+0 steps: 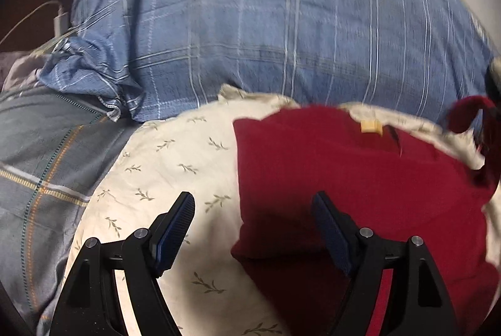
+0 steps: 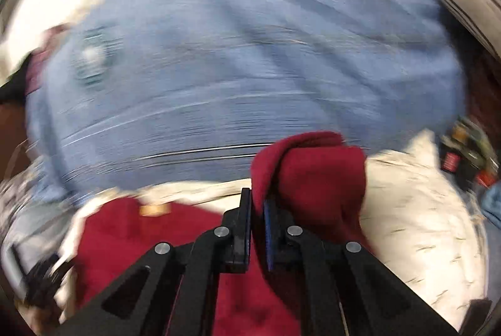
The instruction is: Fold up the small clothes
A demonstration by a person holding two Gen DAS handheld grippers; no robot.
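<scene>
A dark red garment [image 1: 360, 179] with a yellow neck tag lies spread on a cream leaf-print cloth [image 1: 175, 167]. My left gripper [image 1: 253, 204] is open and empty, hovering over the garment's left edge; one finger is over the cream cloth, the other over the red fabric. In the right wrist view, which is motion-blurred, my right gripper [image 2: 257, 204] is shut on a bunched fold of the red garment [image 2: 313, 176] and holds it lifted above the rest of it [image 2: 131, 236]. That gripper shows at the far right of the left wrist view [image 1: 488, 129].
A blue plaid pillow [image 1: 250, 23] with a round emblem lies behind the garment. A grey checked cloth [image 1: 47, 179] lies at the left. A white charger and cable [image 1: 59, 20] sit at the far left. Dark clutter [image 2: 466, 154] is at the right.
</scene>
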